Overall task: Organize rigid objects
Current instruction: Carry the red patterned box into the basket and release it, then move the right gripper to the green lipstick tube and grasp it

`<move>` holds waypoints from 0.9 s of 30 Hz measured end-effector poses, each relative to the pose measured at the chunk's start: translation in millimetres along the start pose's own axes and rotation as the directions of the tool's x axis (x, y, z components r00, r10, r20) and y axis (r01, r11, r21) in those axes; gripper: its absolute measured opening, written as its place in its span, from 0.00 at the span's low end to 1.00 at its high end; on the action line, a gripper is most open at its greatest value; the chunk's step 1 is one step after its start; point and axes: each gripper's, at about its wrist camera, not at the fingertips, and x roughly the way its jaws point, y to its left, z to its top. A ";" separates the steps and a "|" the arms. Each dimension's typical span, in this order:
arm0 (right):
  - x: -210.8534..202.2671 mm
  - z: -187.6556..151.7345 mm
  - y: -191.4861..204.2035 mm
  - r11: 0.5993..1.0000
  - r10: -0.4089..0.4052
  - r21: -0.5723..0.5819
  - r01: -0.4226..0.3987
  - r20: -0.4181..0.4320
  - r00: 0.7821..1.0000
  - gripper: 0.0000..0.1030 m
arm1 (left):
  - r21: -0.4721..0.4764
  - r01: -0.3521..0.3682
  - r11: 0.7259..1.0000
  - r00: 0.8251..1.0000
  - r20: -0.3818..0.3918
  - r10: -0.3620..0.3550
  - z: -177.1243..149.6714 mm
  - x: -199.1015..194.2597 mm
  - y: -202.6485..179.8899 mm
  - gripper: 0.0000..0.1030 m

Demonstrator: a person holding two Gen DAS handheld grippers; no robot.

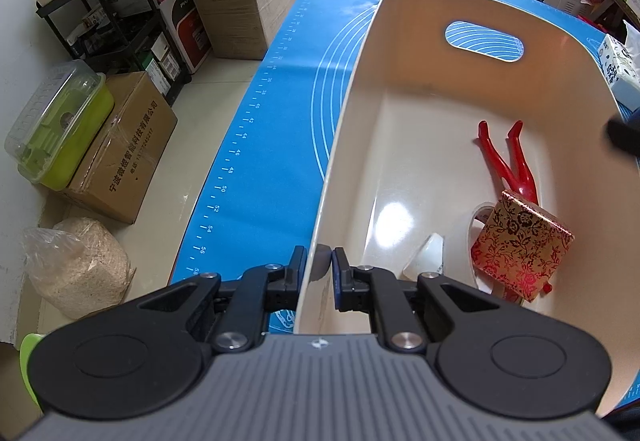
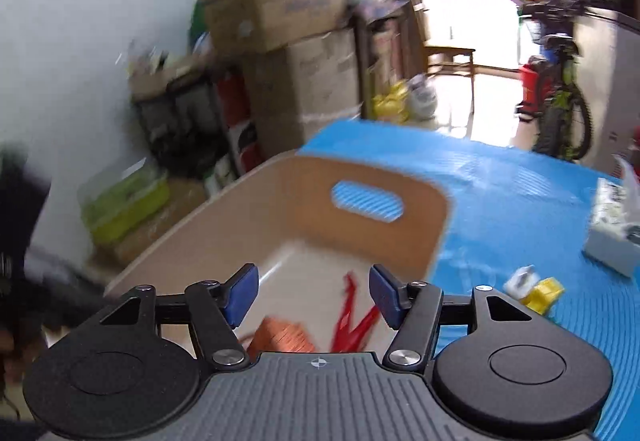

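Left gripper (image 1: 319, 265) was clamped on the thin near wall of the smooth cream plastic bin (image 1: 400, 17), one pad on each side of the rim, at the frame's lower centre. Inside, lower right: glossy red leg-shaped piece (image 1: 516, 165), a gold-and-red floral box (image 1: 524, 249), and a translucent white lump (image 1: 426, 257). Right gripper (image 2: 313, 291) stood wide apart with nothing between its blue pads (image 2: 242, 291), above the bin; view blurred. Blue silicone mat (image 2: 500, 201) carried a small yellow block (image 2: 546, 293) and a white carton (image 2: 612, 233) at right.
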 end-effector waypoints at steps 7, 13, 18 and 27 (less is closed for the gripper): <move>-0.6 6.0 -63.2 0.979 -0.158 0.135 0.156 0.009 0.987 0.67 | 0.000 -0.001 1.000 1.000 0.000 0.001 -0.1 0.0 -0.1 0.15; 17.9 -5.3 -102.2 0.941 -0.278 0.186 0.283 -0.054 0.959 0.67 | 0.001 -0.003 1.000 1.000 0.000 0.003 0.3 0.1 0.0 0.15; 31.8 -23.8 -126.3 0.905 -0.351 0.210 0.370 -0.125 0.928 0.65 | 0.001 -0.003 1.000 1.000 0.000 0.003 0.2 0.2 0.0 0.15; 49.1 -48.1 -158.6 0.849 -0.415 0.248 0.467 -0.234 0.879 0.61 | 0.001 -0.003 1.000 1.000 0.000 0.003 0.2 0.2 -0.4 0.15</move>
